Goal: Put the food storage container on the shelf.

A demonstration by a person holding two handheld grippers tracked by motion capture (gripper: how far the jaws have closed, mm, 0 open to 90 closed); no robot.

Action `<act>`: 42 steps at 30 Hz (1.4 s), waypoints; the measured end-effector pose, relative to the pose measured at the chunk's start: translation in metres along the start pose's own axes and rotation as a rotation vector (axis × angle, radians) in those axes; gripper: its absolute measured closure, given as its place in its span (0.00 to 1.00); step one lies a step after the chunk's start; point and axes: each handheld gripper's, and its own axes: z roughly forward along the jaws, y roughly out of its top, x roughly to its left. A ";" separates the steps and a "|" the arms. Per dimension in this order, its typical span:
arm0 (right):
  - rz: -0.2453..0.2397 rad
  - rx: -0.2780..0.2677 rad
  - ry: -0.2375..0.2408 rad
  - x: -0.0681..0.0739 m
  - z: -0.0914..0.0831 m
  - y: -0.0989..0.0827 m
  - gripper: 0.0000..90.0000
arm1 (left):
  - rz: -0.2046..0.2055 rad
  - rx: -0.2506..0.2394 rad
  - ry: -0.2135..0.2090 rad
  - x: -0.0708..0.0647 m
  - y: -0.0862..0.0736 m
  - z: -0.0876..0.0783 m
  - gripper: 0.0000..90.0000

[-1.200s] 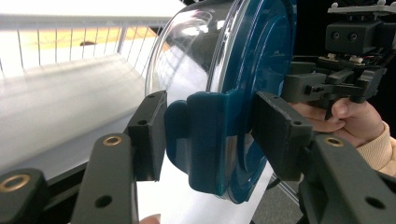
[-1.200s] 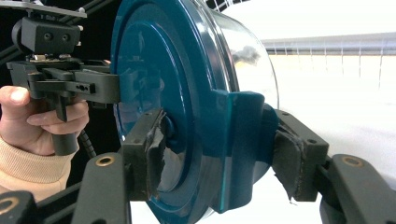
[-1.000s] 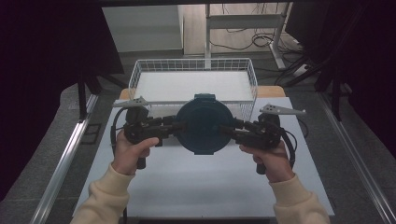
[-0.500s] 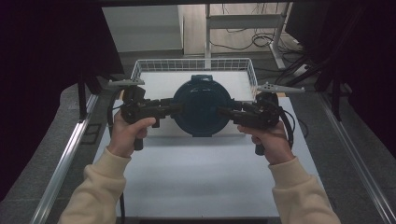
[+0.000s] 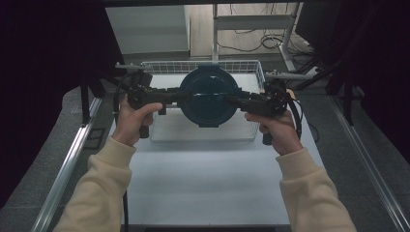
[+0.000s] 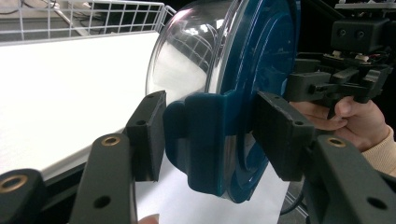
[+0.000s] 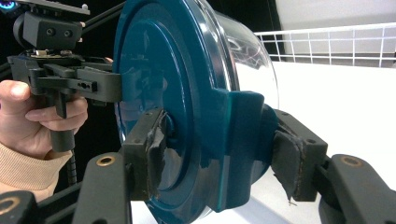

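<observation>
High view: a person holds a round glass container with a teal lid (image 5: 208,96) between two grippers, above the near half of a white wire basket (image 5: 251,67) that stands at the far end of the white worktop (image 5: 203,179). The container hangs in the air, lid up toward the camera, clear of the basket floor. The left gripper (image 5: 176,96) comes in from the left and the right gripper (image 5: 231,100) from the right, each level and pointing inward at the other, so that they meet the lid at opposite sides. The left hand (image 5: 131,121) and the right hand (image 5: 275,130) wrap the gripper handles, with cream sleeves (image 5: 96,188) running back to the bottom edge.

In the left gripper view the container's teal side clasp (image 6: 205,140) sits between the two fingers (image 6: 149,133). The left one lies against the clasp on the glass side, and the right one meets the face of the lid; the fingers stand about halfway closed, clamped on the clasp and rim. The clear glass bowl (image 6: 187,51) bulges toward the basket floor.

In the right gripper view the opposite clasp (image 7: 243,144) is pinched likewise: one worn pad (image 7: 156,140) presses the lid's flat face, and the other presses the clasp on the glass side. These fingers are drawn in tight on the container. The other gripper is seen beyond the lid.
</observation>
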 end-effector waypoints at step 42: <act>0.154 0.074 -0.041 -0.069 0.067 0.033 0.44 | -0.192 0.041 -0.001 0.091 0.030 0.045 0.49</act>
